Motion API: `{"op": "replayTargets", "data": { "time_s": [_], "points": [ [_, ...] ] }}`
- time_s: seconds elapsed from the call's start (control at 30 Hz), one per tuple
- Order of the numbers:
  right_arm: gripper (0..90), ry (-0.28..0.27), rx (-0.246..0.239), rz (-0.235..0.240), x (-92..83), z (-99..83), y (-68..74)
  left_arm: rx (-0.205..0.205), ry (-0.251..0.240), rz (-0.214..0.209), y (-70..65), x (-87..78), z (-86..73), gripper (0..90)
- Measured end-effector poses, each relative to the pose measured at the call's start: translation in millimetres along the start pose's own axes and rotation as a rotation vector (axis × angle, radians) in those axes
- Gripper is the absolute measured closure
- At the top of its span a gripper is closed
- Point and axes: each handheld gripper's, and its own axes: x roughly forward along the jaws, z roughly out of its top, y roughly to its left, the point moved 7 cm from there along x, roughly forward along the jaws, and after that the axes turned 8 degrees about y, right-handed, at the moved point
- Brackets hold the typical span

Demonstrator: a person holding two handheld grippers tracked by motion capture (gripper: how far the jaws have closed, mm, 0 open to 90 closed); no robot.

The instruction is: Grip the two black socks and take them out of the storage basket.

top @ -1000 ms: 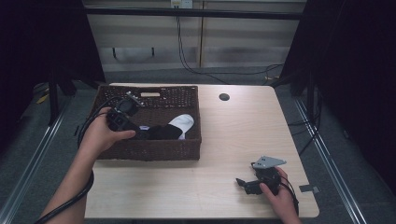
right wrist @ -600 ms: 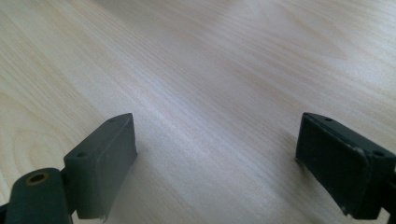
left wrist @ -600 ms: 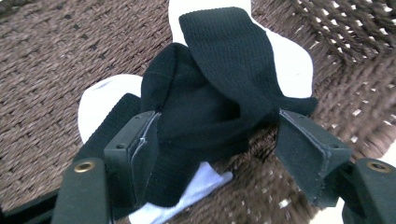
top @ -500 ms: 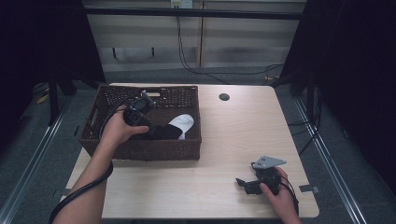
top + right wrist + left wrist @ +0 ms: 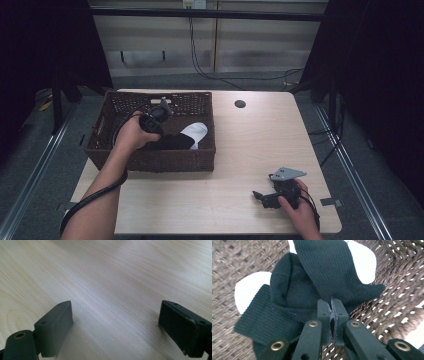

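Note:
A dark wicker basket (image 5: 150, 162) stands on the left of the wooden table (image 5: 250, 145). Inside it a black sock (image 5: 172, 141) lies over a white sock (image 5: 196, 131). My left gripper (image 5: 156, 134) reaches down into the basket. Its jaws have just been closing and now pinch a fold of the black sock (image 5: 324, 272) at their tips (image 5: 331, 302), with white sock (image 5: 364, 265) showing underneath. My right gripper (image 5: 260, 196) rests on the table near the front right. It is open (image 5: 116, 315) over bare wood with nothing between its jaws.
A round cable hole (image 5: 240, 104) sits near the table's far edge. The basket's woven walls (image 5: 402, 290) rise close around the left gripper. Dark curtains flank the table and cables hang behind it.
The left hand moved right and down into the basket, onto the black sock. The right hand and its gripper stayed where they were.

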Motion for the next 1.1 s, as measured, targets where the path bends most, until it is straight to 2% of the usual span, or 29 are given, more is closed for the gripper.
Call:
{"op": "replayTargets", "data": {
  "time_s": [0.2,0.47,0.67,0.83,0.93,1.0,1.1],
  "points": [
    [11.5,0.0,0.0,0.0,0.0,0.0,0.0,0.006,-0.02,0.02,-0.6,-24.8,4.4,87.1],
    [11.5,-0.002,0.0,0.0,0.0,0.2,-0.1,-0.013,-0.064,0.037,2.0,-41.5,9.1,87.1],
    [11.5,-0.002,-0.002,0.0,0.1,0.2,-0.1,-0.012,-0.049,0.04,1.2,-48.1,11.3,87.2],
    [11.5,-0.002,-0.002,0.0,0.1,0.2,-0.1,-0.011,-0.039,0.039,0.3,-61.3,14.6,87.3],
    [11.5,0.0,-0.002,0.0,-0.1,0.1,-0.2,-0.008,-0.038,0.045,0.1,-75.7,16.8,87.3],
    [11.5,0.0,-0.003,-0.001,-0.1,0.2,-0.3,-0.008,-0.036,0.047,-0.3,-79.4,17.2,87.3],
    [11.5,0.0,-0.002,0.0,-0.1,0.1,-0.2,-0.003,-0.043,0.045,-3.0,-95.9,18.4,87.3]
  ]
}}
